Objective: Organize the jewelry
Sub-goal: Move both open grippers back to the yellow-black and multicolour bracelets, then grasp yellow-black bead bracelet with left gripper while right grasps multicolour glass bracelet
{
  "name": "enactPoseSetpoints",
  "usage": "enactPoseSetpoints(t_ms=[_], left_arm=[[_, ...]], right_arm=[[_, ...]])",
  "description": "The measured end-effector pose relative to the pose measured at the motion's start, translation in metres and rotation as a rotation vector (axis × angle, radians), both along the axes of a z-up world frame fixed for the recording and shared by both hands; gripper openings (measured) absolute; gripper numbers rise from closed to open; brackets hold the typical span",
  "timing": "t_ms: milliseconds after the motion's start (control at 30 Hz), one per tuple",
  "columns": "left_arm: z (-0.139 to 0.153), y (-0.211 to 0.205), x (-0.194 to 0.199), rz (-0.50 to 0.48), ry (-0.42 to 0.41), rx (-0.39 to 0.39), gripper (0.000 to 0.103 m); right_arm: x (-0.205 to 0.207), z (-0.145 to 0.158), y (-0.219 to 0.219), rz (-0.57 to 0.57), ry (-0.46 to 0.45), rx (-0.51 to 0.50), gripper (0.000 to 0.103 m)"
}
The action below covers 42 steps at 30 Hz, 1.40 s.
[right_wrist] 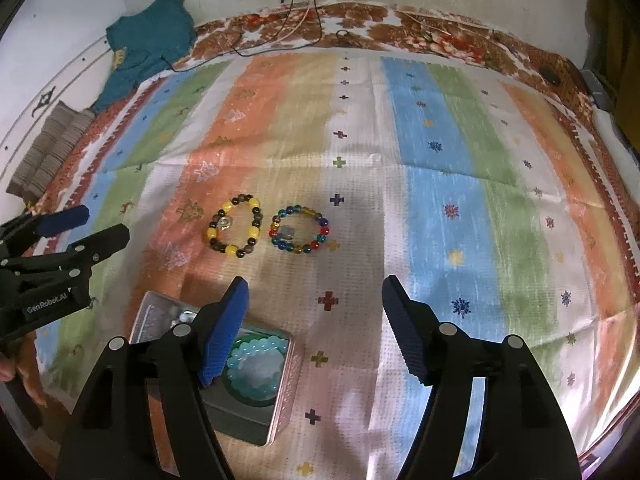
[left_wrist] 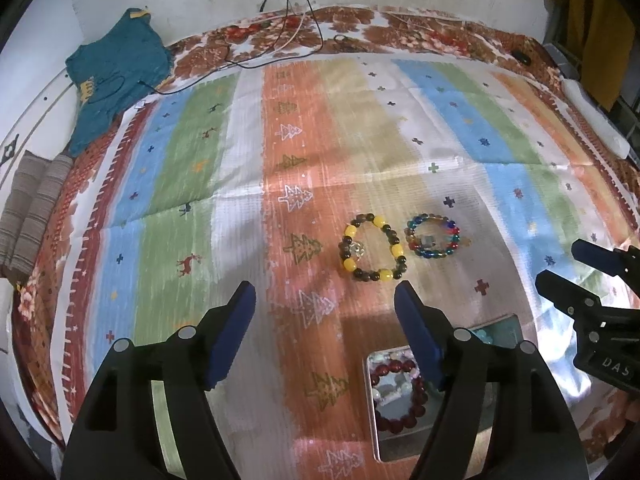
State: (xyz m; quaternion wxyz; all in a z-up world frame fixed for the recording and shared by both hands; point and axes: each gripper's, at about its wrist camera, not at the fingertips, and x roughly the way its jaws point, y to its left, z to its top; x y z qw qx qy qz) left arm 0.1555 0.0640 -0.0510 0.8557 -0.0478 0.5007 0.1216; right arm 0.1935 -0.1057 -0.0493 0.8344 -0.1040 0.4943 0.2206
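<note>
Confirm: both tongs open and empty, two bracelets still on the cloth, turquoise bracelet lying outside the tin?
Not quite. The turquoise bracelet lies inside the tin, as the right wrist view shows. The rest holds: left tongs and right tongs open and empty, yellow bracelet and multicolour bracelet on the cloth.

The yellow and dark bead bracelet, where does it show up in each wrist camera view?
Left wrist: yellow and dark bead bracelet right of centre, just beyond the right fingertip.
Right wrist: left of centre, beyond the left fingertip.
Shared landmark: the multicoloured bead bracelet lies directly right of it in both.
</note>
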Motion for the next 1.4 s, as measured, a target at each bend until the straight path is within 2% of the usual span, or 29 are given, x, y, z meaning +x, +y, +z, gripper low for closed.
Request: enactPoseSetpoints(t_ms=[367,433,1000,1400], left_arm=[[-0.012,0.005,0.028,-0.013,0.024,0.009,0.079],[-0.014,0.007,0.033,-0.015,0.029,0.008,0.081],[-0.033,0.016,0.060,-0.018,0.075,0.025,0.084],[-0.070,0.023,0.087,-0.025,0.160,0.028,0.084]], right_arm=[[0.023,-0.019,0.011,0.002,0.048,-0.045,0.070],[0.026,-0.020,0.013,-0.001,0.046,-0.049,0.073],[0.055,-0.040,0.027,-0.004,0.085,-0.070,0.074],[0.078,-0.054,0.036,-0.009,0.109,-0.094,0.074]])
